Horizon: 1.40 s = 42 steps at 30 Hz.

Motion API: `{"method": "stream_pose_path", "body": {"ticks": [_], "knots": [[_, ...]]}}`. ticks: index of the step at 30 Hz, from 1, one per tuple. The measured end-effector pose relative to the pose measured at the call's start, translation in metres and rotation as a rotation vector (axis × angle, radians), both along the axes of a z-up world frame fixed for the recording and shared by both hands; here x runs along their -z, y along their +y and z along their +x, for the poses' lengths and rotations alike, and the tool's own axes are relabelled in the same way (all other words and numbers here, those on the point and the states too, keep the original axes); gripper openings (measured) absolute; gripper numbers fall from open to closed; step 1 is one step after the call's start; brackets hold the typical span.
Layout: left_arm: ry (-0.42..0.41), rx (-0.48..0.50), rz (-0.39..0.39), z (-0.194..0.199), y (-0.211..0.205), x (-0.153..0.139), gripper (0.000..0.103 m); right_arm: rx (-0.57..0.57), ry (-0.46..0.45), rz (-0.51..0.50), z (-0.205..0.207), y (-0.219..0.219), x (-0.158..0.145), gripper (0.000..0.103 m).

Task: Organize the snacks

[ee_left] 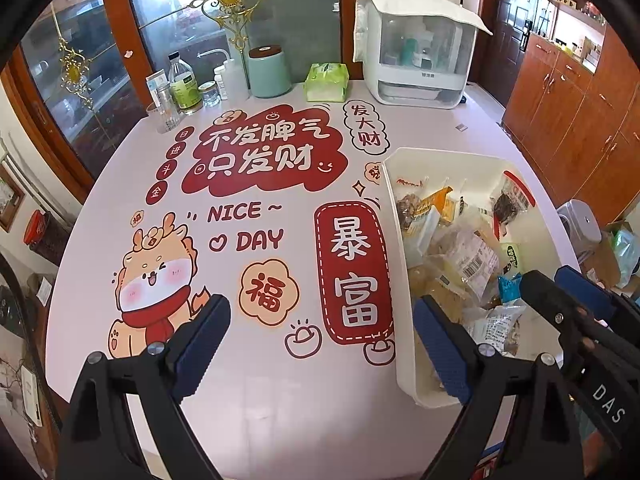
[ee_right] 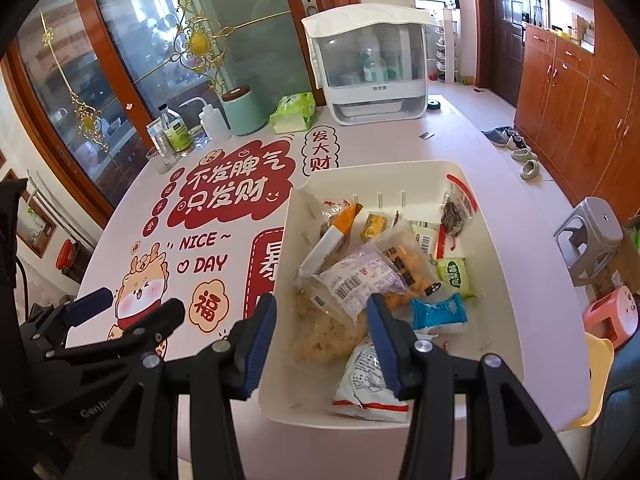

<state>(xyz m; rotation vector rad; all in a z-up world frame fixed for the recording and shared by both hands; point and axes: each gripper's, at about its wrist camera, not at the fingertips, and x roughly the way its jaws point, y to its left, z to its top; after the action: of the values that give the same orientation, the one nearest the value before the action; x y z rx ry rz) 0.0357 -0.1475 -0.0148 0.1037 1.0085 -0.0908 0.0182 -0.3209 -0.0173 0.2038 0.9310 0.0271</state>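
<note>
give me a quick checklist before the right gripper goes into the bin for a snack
1. Right gripper open: ok, jaws apart with nothing between them.
2. Right gripper above the bin: ok, it hangs over the near end.
3. A snack in line with the jaws: ok, the clear barcode packet lies just ahead of them.
4. Packet free to lift: cannot tell, it overlaps other packets.
5. Left gripper out of the way: ok, open and over the table beside the bin, one finger close to the bin's wall.
6. Place to put the snack: cannot tell, no second container is visible.
</note>
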Motion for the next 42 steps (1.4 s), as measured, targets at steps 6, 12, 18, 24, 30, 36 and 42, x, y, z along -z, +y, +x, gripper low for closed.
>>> {"method": "stream_pose_path", "body": {"ticks": [6, 12, 18, 24, 30, 36, 42], "knots": [[-0.001, -0.005, 0.001, 0.0, 0.004, 0.0, 0.092, -0.007, 0.0, -0.005, 0.001, 0.004, -0.001, 0.048], [0.003, -0.011, 0.0, 0.0, 0.008, -0.001, 0.092, -0.015, -0.001, -0.007, 0.002, 0.01, -0.002, 0.048], [0.002, -0.013, 0.002, 0.0, 0.009, -0.001, 0.092, -0.027, -0.002, -0.012, 0.002, 0.016, -0.003, 0.048], [0.001, -0.013, 0.003, 0.0, 0.01, -0.001, 0.092, -0.028, -0.001, -0.014, 0.002, 0.018, -0.003, 0.048], [0.002, -0.013, 0.001, -0.001, 0.012, -0.001, 0.092, -0.026, 0.003, -0.015, 0.002, 0.02, -0.002, 0.048], [0.002, -0.013, 0.0, -0.001, 0.014, -0.001, 0.092, -0.026, 0.003, -0.016, 0.002, 0.021, -0.002, 0.048], [0.003, -0.016, 0.001, 0.0, 0.012, -0.001, 0.092, -0.02, 0.008, -0.015, 0.001, 0.021, -0.001, 0.048]]}}
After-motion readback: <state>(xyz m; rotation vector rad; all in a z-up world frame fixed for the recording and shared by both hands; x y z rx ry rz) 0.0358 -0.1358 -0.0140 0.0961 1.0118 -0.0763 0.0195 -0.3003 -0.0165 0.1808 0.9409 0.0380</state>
